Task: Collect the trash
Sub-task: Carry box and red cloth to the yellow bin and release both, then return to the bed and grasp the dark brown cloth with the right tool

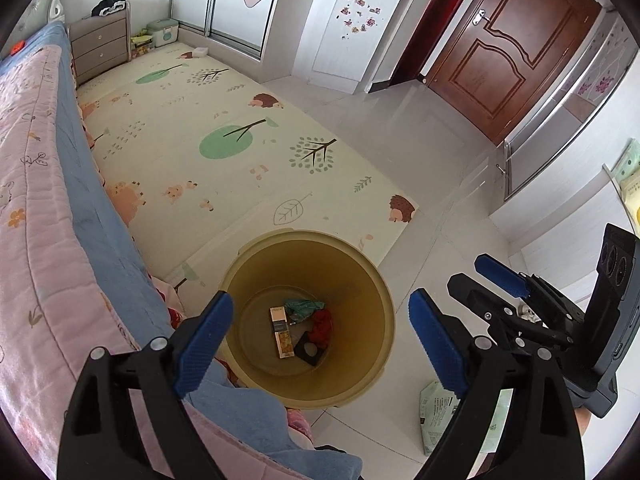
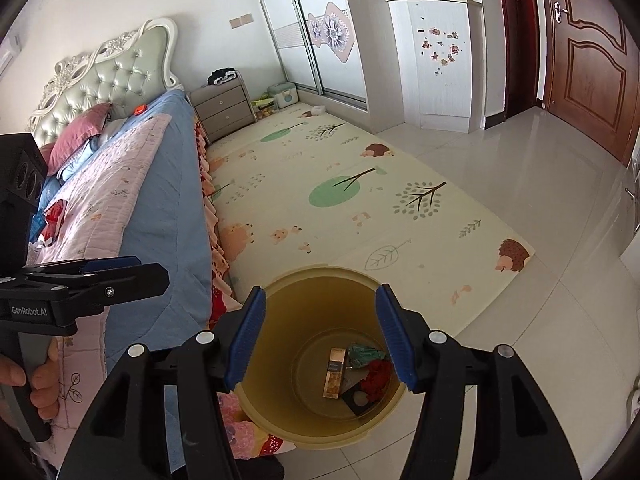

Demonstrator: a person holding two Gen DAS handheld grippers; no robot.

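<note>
Bedroom with glossy white tiled floor [image 1: 400, 140], cream play mat [image 1: 208, 128] printed with trees and hedgehogs stretching toward the far wall. Along the left, bed [image 2: 160, 184] under blue and pink quilts, tufted green headboard [image 2: 112, 76] at the far end, grey nightstand [image 2: 224, 108] just beyond. Far right, brown wooden door [image 1: 516, 44] beside white cabinet [image 2: 436, 60] with stickers.

Near centre, yellow trash bin [image 1: 372, 280] standing on the tiles at the mat's near edge, close against the bed. At its bottom: narrow printed box [image 1: 282, 332], crumpled green wrapper [image 1: 302, 306], red scrap [image 1: 322, 326], dark square piece [image 1: 310, 350].

Left tool [image 1: 320, 336] above the bin, blue pads wide apart, holding nothing. Right tool [image 2: 320, 336] likewise over the bin, pads apart and empty. On the tiles near right of the bin, pale green printed packet [image 1: 436, 416], partly hidden behind the left tool.
</note>
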